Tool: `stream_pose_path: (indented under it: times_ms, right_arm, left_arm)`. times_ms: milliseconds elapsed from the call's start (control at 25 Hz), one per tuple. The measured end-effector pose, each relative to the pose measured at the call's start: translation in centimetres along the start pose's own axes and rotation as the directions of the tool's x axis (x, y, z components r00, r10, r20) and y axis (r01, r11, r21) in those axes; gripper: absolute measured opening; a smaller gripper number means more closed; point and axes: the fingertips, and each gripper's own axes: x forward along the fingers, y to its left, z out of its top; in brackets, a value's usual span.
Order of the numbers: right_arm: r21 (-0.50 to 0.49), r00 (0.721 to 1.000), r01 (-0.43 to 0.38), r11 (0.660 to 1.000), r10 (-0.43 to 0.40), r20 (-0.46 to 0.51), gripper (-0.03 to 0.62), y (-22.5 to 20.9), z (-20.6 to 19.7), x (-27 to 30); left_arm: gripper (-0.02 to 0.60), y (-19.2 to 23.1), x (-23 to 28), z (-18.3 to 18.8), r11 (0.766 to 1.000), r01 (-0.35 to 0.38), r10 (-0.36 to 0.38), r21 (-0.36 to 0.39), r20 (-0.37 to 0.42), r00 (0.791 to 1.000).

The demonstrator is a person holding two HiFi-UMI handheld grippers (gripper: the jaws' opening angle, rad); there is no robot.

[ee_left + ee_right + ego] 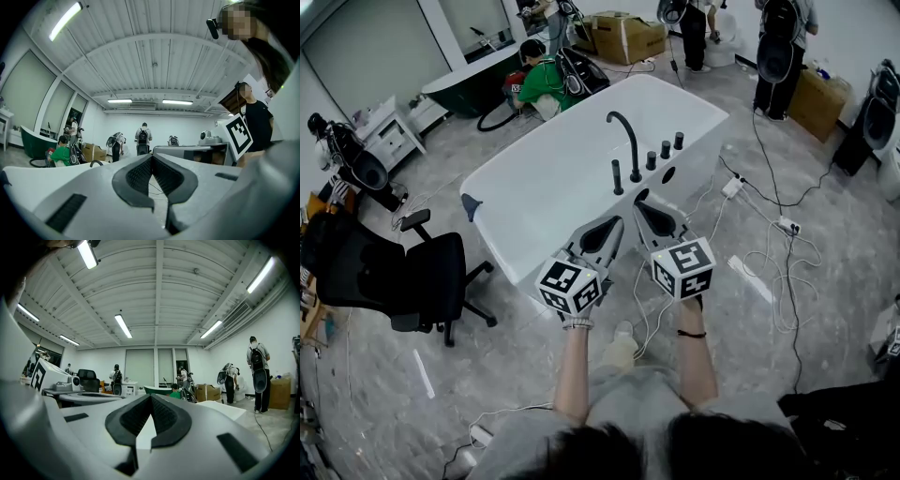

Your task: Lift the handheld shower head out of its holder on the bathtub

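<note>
- Head view: the handheld shower head (pixel 617 176) stands upright as a thin black stick in its holder on the near rim of the white bathtub (pixel 534 178). It is just beside the curved black faucet (pixel 628 141).
- Three black knobs (pixel 665 149) line the same rim to the right of the faucet.
- The left gripper (pixel 617 223) hovers over the tub's near edge. It is short of the shower head and not touching it.
- In the left gripper view its jaw tips (pixel 151 157) meet, with only floor and a cable seen through the gap below them, so it holds nothing.
- The right gripper (pixel 640 202) is alongside, nearer the rim and just below the shower head, but apart from it.
- In the right gripper view its jaws (pixel 151 397) are pressed together with nothing between them.
- Each gripper carries a marker cube (pixel 572 286) at the person's wrist.
- A black office chair (pixel 431 272) stands left of the tub, and white cables (pixel 783 253) trail on the grey floor to the right.
- Beyond the tub, a person in green (pixel 542 82) crouches near a dark green tub (pixel 473 89).
</note>
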Motion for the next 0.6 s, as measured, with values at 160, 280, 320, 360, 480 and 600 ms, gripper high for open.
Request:
stream_pose_path:
  times_ms: [160, 280, 320, 360, 480, 600]
  right_arm:
    - [-0.002, 1.000, -0.006, 1.000, 0.006, -0.017, 0.000, -0.8, -0.1, 2.1]
    - [-0.008, 1.000, -0.005, 1.000, 0.004, -0.031, 0.000, -1.6, 0.0, 3.6]
    - [-0.006, 0.999, -0.002, 1.000, 0.002, -0.035, 0.000, -2.0, -0.1, 4.1]
    - [-0.003, 0.999, 0.002, 1.000, -0.002, -0.039, 0.000, -2.4, -0.2, 4.6]
    - [0.011, 0.999, 0.009, 1.000, -0.008, -0.050, 0.000, -3.2, -0.6, 6.2]
    - [0.023, 0.998, 0.010, 1.000, -0.009, -0.056, 0.000, -3.7, -1.0, 8.1]
  left_arm:
    - [0.005, 1.9, 1.3, -0.3, 1.000, 0.006, -0.006, -0.018, -0.007, 1.000]
    - [0.005, 3.4, 2.3, -0.2, 1.000, 0.010, -0.010, -0.025, -0.012, 1.000]
    - [0.005, 3.9, 2.7, -0.2, 1.000, 0.011, -0.012, -0.025, -0.014, 1.000]
    - [0.005, 4.4, 3.0, -0.2, 1.000, 0.012, -0.013, -0.025, -0.017, 1.000]
    - [0.005, 6.1, 3.8, -0.2, 0.999, 0.013, -0.014, -0.029, -0.024, 1.000]
    - [0.005, 7.9, 4.4, -0.5, 0.999, 0.014, -0.015, -0.034, -0.034, 0.999]
